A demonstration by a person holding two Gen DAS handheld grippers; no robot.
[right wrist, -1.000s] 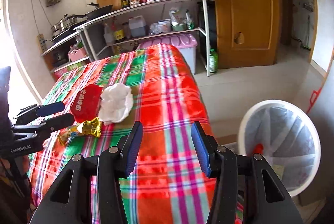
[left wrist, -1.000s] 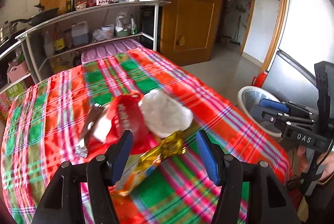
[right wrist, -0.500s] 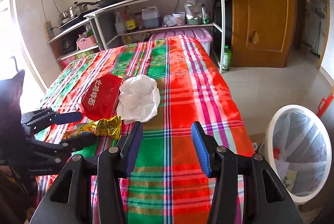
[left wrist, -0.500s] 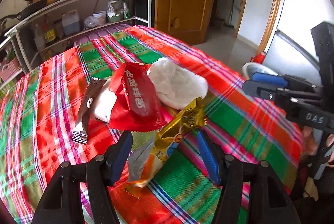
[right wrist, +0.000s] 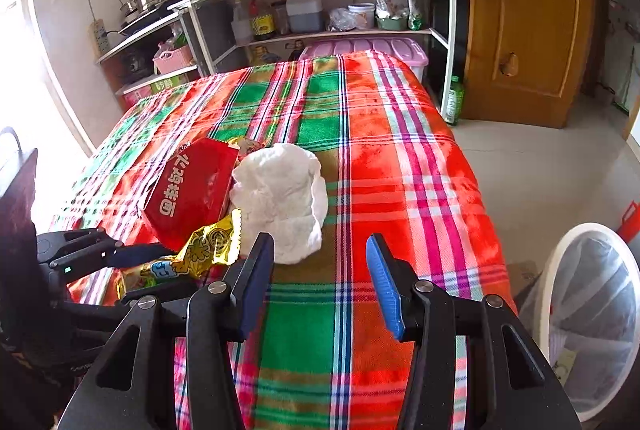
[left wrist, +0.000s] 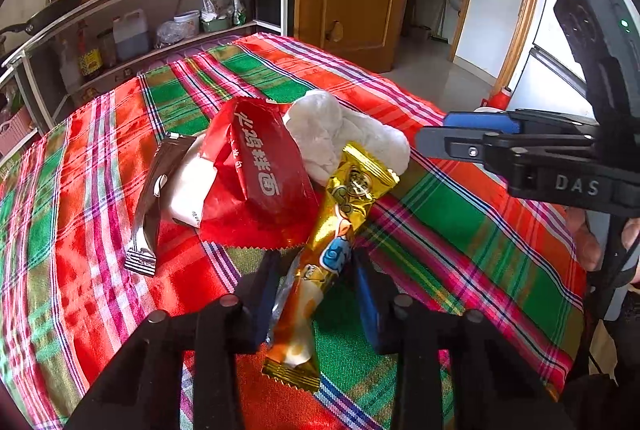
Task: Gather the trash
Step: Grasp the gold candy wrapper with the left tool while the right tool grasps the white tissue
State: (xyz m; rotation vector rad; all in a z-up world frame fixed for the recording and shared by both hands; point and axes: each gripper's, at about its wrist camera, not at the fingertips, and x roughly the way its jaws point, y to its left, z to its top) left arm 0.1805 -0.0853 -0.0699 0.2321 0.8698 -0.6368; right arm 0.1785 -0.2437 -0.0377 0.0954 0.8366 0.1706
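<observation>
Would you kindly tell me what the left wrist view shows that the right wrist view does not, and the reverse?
Only the left wrist view shows the dark brown wrapper beside the red packet. Only the right wrist view shows the lined trash bin on the floor beside the table. Both show the gold wrapper between the left gripper fingers, the white crumpled paper, and the open right gripper.
</observation>
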